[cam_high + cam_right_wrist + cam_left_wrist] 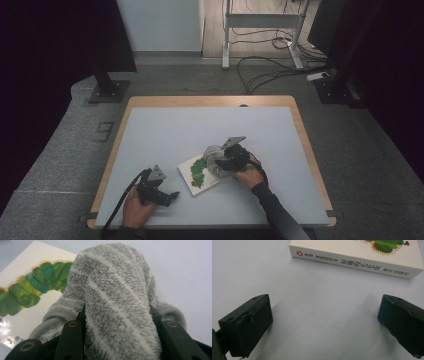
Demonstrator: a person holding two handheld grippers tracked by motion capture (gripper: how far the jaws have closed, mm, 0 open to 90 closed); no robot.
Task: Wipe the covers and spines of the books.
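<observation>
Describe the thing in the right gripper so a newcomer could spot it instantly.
On the pale table, find the white picture book near the front edge. Over its right side, the right gripper is shut on a bunched sock: fuzzy grey with pale stripes, the one soft thing there.

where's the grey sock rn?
High view: the grey striped sock is clamped in the right gripper, over the right edge of the caterpillar book, right of table centre.

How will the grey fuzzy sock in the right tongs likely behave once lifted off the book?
The sock likely stays floppy: it bulges and folds over the right tongs. Its fuzzy pile probably resists slipping. It looks light and should drape, not roll, on the book.
</observation>
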